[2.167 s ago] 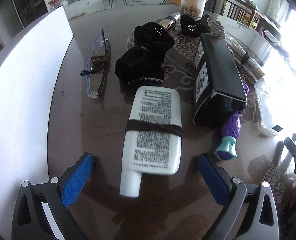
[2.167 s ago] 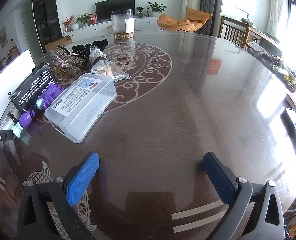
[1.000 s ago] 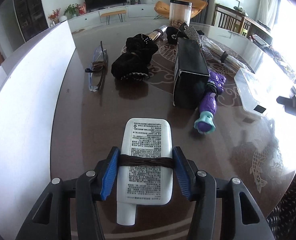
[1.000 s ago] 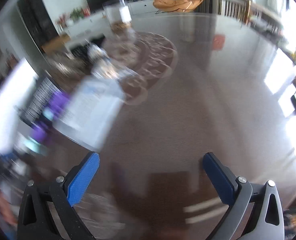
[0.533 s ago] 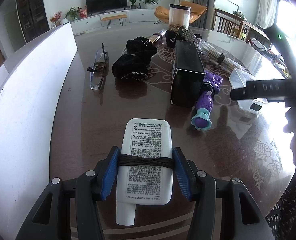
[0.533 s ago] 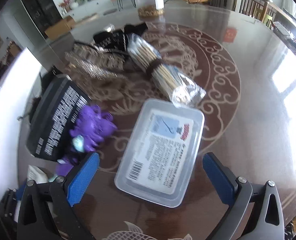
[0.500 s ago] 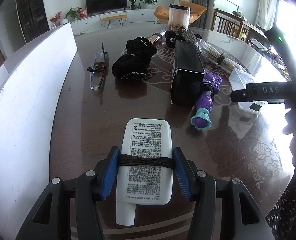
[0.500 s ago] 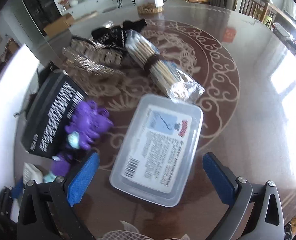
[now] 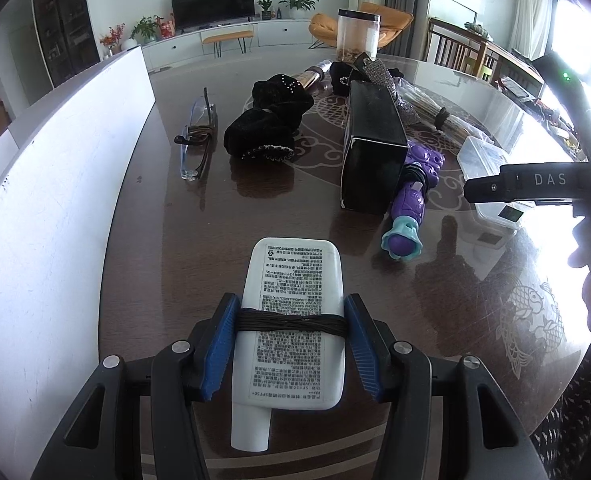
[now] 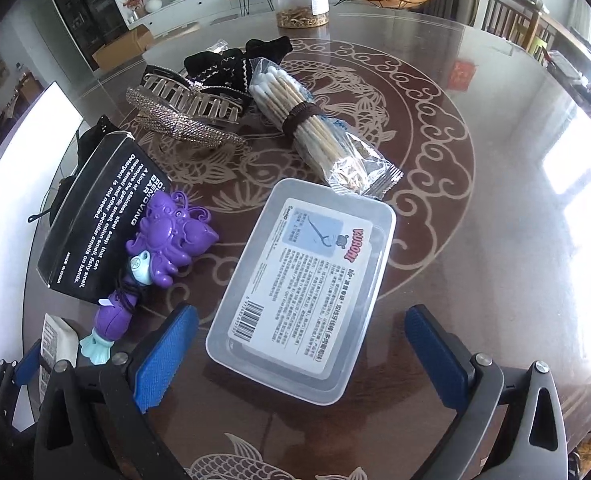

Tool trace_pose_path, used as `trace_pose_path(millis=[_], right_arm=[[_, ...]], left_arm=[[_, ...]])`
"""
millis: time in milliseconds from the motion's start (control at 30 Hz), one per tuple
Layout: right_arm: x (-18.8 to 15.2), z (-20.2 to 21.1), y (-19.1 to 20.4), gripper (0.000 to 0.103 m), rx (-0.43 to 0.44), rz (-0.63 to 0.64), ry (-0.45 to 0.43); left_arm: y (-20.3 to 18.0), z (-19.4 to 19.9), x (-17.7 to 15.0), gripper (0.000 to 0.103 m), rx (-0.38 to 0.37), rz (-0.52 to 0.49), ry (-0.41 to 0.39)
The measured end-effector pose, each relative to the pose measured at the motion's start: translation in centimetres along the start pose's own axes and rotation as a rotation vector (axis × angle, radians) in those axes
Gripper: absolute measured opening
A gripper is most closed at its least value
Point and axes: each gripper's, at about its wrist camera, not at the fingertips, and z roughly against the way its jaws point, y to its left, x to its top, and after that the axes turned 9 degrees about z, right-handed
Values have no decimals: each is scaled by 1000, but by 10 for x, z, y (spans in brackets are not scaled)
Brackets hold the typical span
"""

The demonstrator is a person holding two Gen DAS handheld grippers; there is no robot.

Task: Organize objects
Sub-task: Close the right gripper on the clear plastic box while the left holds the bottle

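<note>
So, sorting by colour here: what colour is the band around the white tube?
Black, wrapped around the white tube; clearest in the left wrist view.

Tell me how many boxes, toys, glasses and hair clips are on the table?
Boxes: 2, the black box and the clear plastic box
Toys: 1, the purple toy
Glasses: 1, the glasses
Hair clips: 1, the sparkly hair clip
Total: 5

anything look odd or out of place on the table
Nothing is spilled or broken. The only oddity: the cotton swabs pack rests its torn-looking end on the clear box rim, overlapping it.
</note>
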Motion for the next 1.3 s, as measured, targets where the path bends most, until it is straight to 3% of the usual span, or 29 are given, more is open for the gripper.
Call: trace_pose_path(millis=[133, 200, 267, 433, 600, 800, 967, 1167, 1233, 1300], right_arm=[[0, -1, 1, 103, -2, 8, -7], [-1, 1, 1, 97, -2, 14, -22], [-5, 7, 1, 67, -14, 29, -46], [-24, 32, -9, 66, 52, 10, -113], [-58, 63, -30, 66, 199, -70, -192], [-79, 78, -52, 66, 310, -160, -216], [-76, 89, -42, 66, 263, -95, -218], [-87, 58, -29, 66, 92, 47, -108], [-90, 49, -29, 66, 82, 66, -72], [-90, 45, -27, 73, 74, 89, -69]], left_arm=[[1, 1, -1, 53, -7, 1, -6], [3, 1, -1, 53, -20, 12, -6], [5, 3, -1, 53, -39, 27, -7], [7, 8, -7, 53, -88, 59, -12], [5, 20, -13, 53, -126, 67, -35], [-1, 37, -10, 53, -168, 58, -90], [-1, 39, -5, 53, -172, 45, -103], [4, 35, -10, 53, -169, 54, -78], [3, 38, -11, 53, -171, 50, -85], [3, 40, -10, 53, -175, 47, -90]])
